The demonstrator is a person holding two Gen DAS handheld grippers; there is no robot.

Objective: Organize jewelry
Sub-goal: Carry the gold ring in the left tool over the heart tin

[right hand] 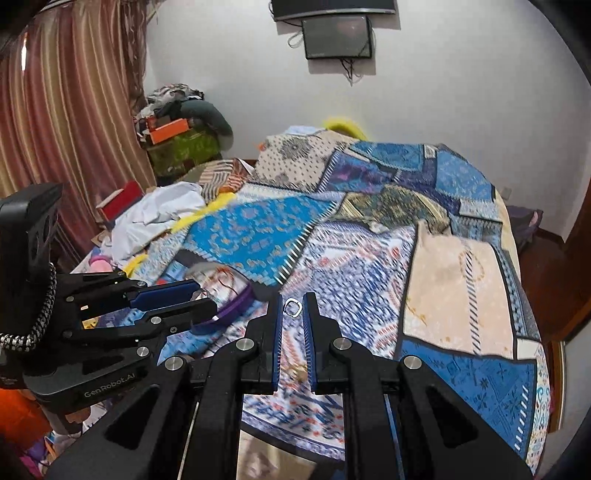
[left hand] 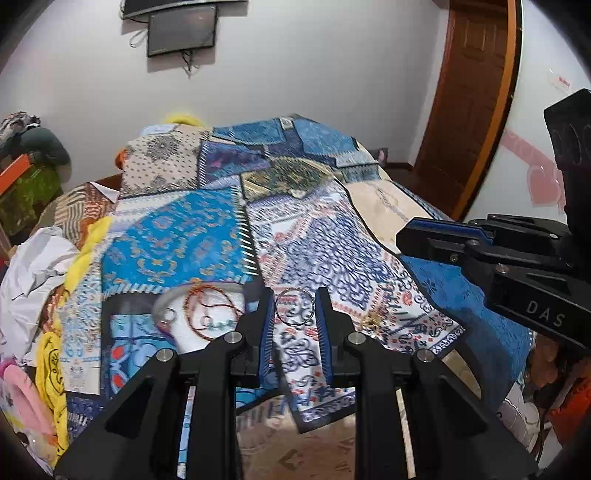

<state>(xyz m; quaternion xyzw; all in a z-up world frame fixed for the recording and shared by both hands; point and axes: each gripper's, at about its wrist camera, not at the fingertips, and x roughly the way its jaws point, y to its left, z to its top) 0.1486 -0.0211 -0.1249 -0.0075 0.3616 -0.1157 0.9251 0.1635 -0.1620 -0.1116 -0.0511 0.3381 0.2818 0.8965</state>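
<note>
one thin silver bangle (left hand: 295, 306), round, lies on patterned cloth (left hand: 332, 258).

On the bed (left hand: 207, 236), a bangle (left hand: 295, 306) lies right of the dish (left hand: 173, 295) holding bracelets (left hand: 210, 310); earrings (left hand: 371, 319) lie farther right.

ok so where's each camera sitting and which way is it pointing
Left wrist: sits on the left gripper, looking along its open fingers over the patterned bedspread at a silver ring framed by its fingertips; the right gripper enters from the right.
Right wrist: sits on the right gripper, facing the same bed, a small ring at its tips; the left gripper enters from the left.
Shared: the bedspread, the white dish holding bangles, the wall screen.
</note>
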